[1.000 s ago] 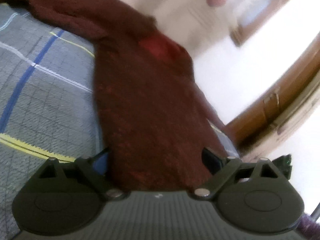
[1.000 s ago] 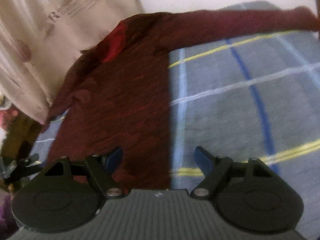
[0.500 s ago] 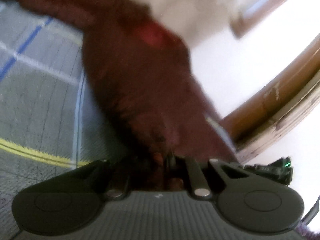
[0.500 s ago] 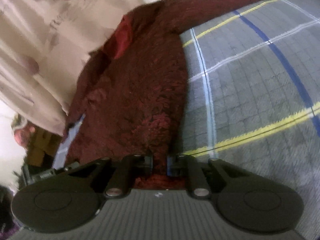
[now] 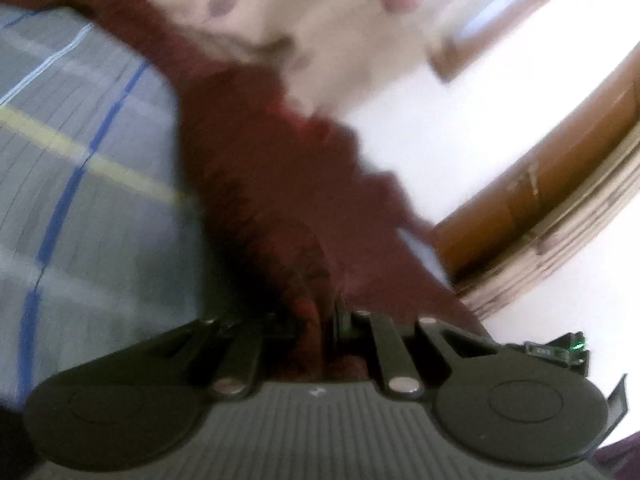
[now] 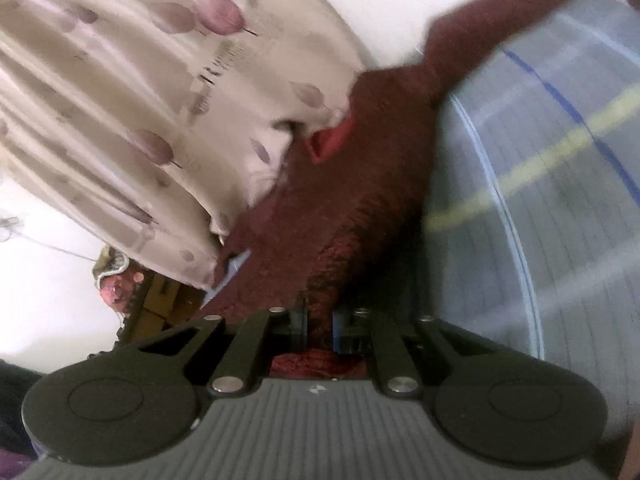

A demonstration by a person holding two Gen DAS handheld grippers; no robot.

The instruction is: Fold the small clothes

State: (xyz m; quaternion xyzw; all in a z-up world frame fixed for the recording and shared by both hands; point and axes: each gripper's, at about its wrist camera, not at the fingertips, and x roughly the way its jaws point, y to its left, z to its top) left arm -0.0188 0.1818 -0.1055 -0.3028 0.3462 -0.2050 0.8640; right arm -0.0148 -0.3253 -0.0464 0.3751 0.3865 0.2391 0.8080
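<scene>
A dark red knitted sweater (image 5: 264,184) lies on a grey checked bedcover (image 5: 80,200) with blue and yellow lines. My left gripper (image 5: 318,320) is shut on the sweater's hem, and the cloth bunches between its jaws. My right gripper (image 6: 320,320) is shut on the hem of the same sweater (image 6: 360,184) at its other corner. In the right wrist view a bright red neck lining (image 6: 332,140) shows at the far end and one sleeve (image 6: 512,16) stretches out to the upper right. The bedcover (image 6: 540,184) lies to the right. Both views are blurred.
A cream curtain with purple leaf prints (image 6: 140,100) hangs beyond the sweater, also in the left wrist view (image 5: 304,12). A brown wooden frame (image 5: 552,184) stands at the right, with white wall around it. Cluttered objects (image 6: 132,292) sit low beside the bed.
Both grippers were open over the hem one second ago, then shut on it. They now hold it lifted, and both views have swung upward and toward the curtain.
</scene>
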